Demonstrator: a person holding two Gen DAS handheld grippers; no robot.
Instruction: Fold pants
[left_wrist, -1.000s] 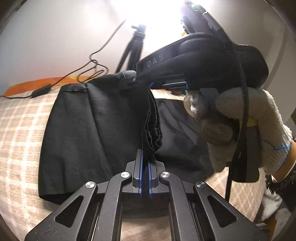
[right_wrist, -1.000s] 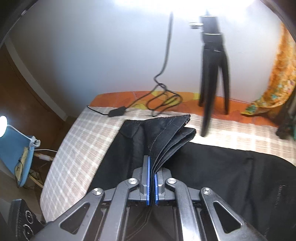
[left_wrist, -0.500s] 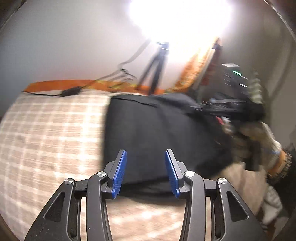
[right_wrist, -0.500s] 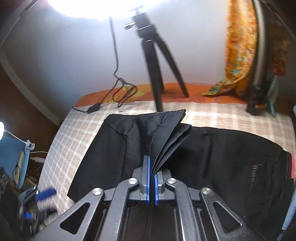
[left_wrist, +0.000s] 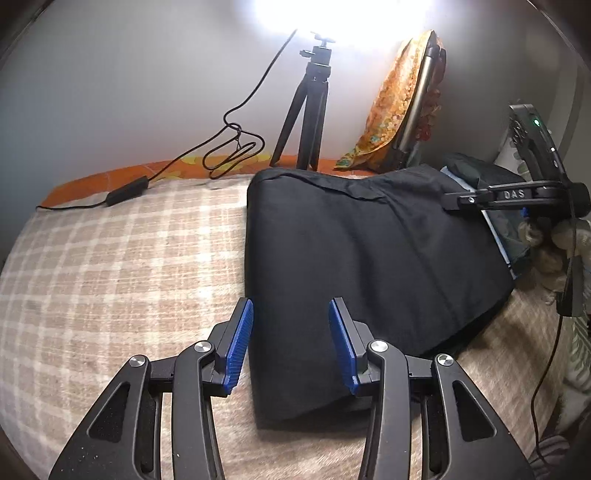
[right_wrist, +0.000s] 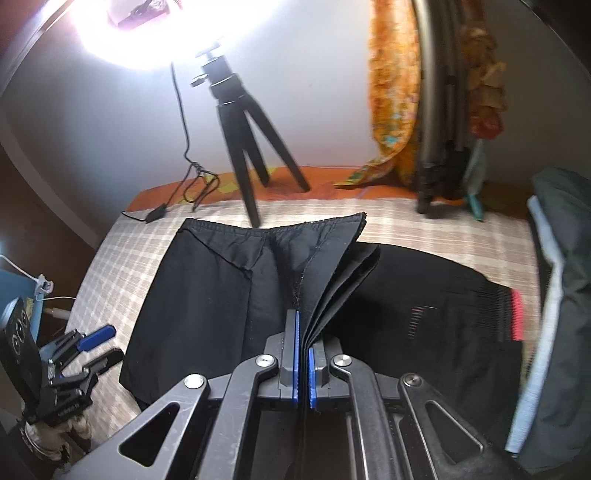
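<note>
The left gripper (left_wrist: 291, 341) stood wide and empty; the right gripper (right_wrist: 303, 360) pinched the pants (right_wrist: 207, 288). One-sided pulling could skew the fold.

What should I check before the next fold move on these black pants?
1. Right gripper shut on the pants: ok.
2. Left gripper open and holding nothing: ok.
3. Pinched layers even: not ok, they fan apart above the pads.
4. Pants fully on the checked blanket: cannot tell, the right end is out of view.
5. Tripod and cable apart from the pants: ok.
</note>
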